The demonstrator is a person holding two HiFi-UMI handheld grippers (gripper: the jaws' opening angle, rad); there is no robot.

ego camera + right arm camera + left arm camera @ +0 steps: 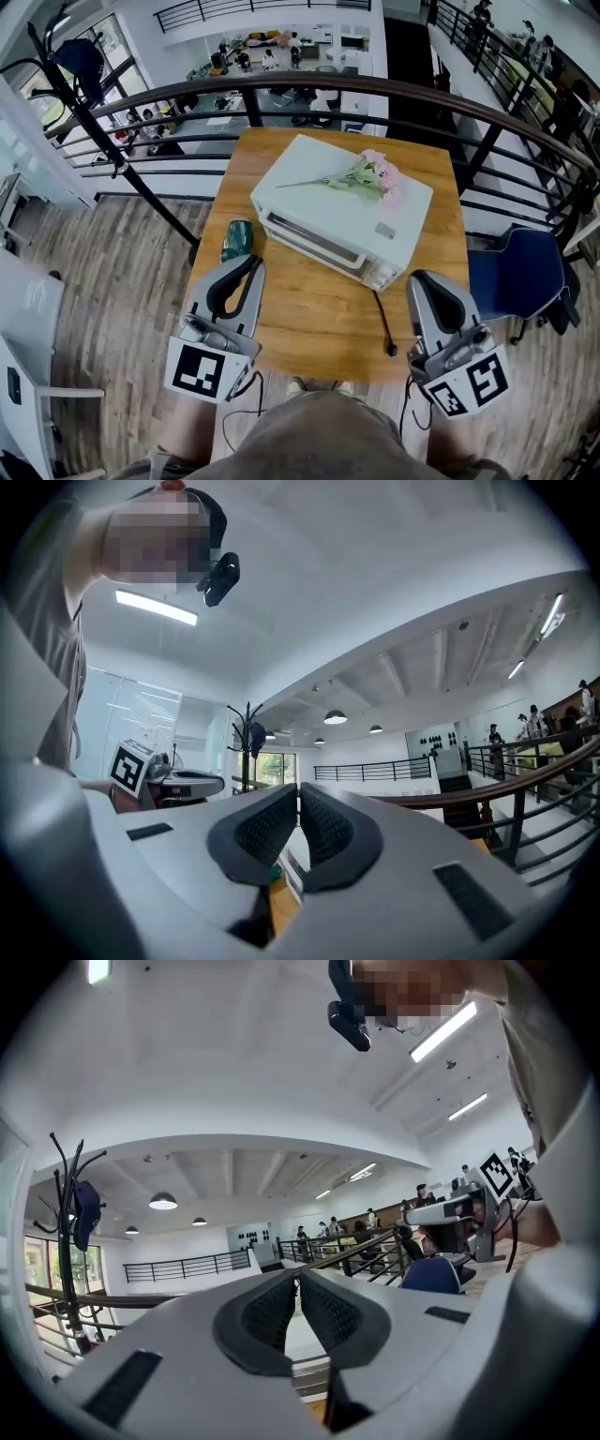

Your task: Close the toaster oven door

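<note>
The white toaster oven point(337, 220) sits on the wooden surface point(314, 323), door closed, flowers point(373, 172) on top. Nearer, the left gripper point(246, 267) and right gripper point(429, 281) hover with jaws pressed together, empty.

Smooth white metal toaster oven point(342, 214), satin wood table point(309, 314) (grain plainly visible)

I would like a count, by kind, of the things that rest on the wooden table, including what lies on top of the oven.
White box-shaped toaster oven: 1
Pink flower sprig with a green stem, lying on the oven: 1
Dark green cylindrical object: 1
Black cable: 1
Total: 4
</note>
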